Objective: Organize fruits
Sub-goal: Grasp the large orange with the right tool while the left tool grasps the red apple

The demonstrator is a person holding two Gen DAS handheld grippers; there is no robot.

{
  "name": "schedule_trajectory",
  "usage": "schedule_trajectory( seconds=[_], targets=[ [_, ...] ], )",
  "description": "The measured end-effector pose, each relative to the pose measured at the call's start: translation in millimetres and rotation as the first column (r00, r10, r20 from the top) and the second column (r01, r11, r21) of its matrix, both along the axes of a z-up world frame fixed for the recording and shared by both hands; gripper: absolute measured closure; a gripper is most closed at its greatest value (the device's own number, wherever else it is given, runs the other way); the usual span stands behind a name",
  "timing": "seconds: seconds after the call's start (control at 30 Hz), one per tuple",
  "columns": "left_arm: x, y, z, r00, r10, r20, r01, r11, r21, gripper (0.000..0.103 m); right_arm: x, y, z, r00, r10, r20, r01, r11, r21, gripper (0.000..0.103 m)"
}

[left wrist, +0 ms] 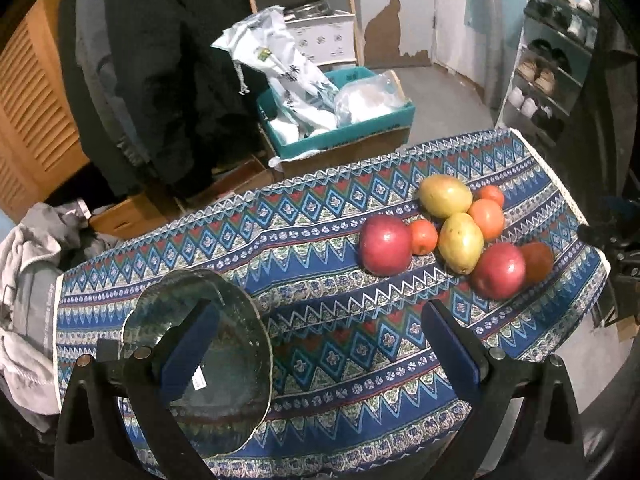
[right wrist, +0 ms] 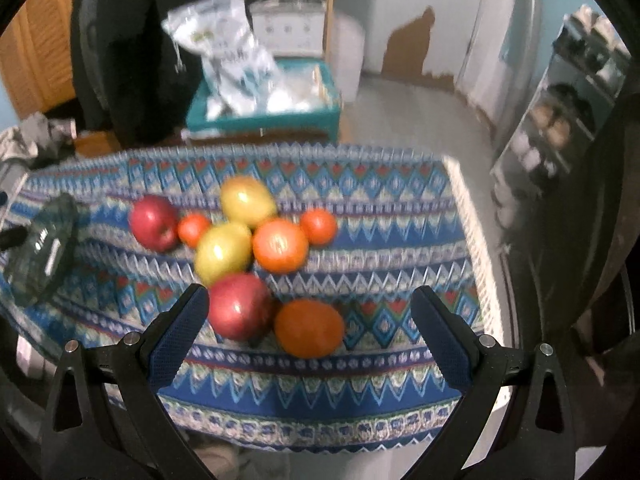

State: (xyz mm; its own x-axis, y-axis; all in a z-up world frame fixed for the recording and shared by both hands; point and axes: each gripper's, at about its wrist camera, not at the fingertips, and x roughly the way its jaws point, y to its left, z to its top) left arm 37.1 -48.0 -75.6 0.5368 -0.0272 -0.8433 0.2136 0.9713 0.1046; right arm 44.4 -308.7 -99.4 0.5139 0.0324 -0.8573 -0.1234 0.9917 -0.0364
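A cluster of fruit lies on the patterned tablecloth (left wrist: 320, 264): two red apples (left wrist: 385, 245) (left wrist: 498, 271), two yellow-green mangoes (left wrist: 445, 196) (left wrist: 461, 242), and several oranges and tomatoes (left wrist: 486, 218). A clear glass bowl (left wrist: 224, 376) stands tilted at the table's left, around the left finger of my left gripper (left wrist: 322, 344), which is open. In the right wrist view my right gripper (right wrist: 310, 320) is open over the near red apple (right wrist: 239, 306) and a dark orange (right wrist: 309, 328). The bowl shows at the left edge (right wrist: 42, 248).
Beyond the table's far edge stands a teal box (left wrist: 360, 128) with plastic bags. Dark coats (left wrist: 160, 80) hang at the back left. A shoe rack (left wrist: 552, 64) stands at the right. Grey cloth (left wrist: 28, 300) lies left of the table.
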Motion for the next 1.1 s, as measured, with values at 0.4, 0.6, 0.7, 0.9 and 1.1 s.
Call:
schedule_trajectory(
  seconds=[0.4, 0.6, 0.7, 0.9, 1.1],
  targets=[
    [12.3, -17.5, -45.1, 0.993, -0.051, -0.109, 0.05, 0.999, -0.013, 0.001, 18.8, -7.9, -60.4, 0.983, 0.023, -0.181, -0.025, 1.0, -0.007, 0.003],
    [21.1, -21.3, -62.3, 0.986, -0.06, -0.157, 0.056, 0.998, -0.034, 0.001, 26.7, -9.8, -87.4, 0.968, 0.02, -0.25, -0.029, 0.999, -0.033, 0.009],
    [26.2, -22.6, -70.7, 0.982, -0.058, -0.178, 0.052, 0.998, -0.04, 0.001, 29.6, -15.2, -98.2, 0.961, 0.015, -0.278, -0.021, 1.0, -0.02, 0.012],
    [34.1, -26.4, -77.7, 0.978, -0.061, -0.197, 0.05, 0.997, -0.061, 0.001, 35.4, -18.5, -106.2, 0.958, 0.035, -0.285, -0.018, 0.998, 0.061, 0.014],
    [44.3, -27.8, -80.3, 0.976, -0.066, -0.21, 0.047, 0.995, -0.091, 0.001, 43.9, -21.6, -123.3, 0.939, 0.037, -0.343, 0.016, 0.988, 0.153, 0.033]
  ],
)
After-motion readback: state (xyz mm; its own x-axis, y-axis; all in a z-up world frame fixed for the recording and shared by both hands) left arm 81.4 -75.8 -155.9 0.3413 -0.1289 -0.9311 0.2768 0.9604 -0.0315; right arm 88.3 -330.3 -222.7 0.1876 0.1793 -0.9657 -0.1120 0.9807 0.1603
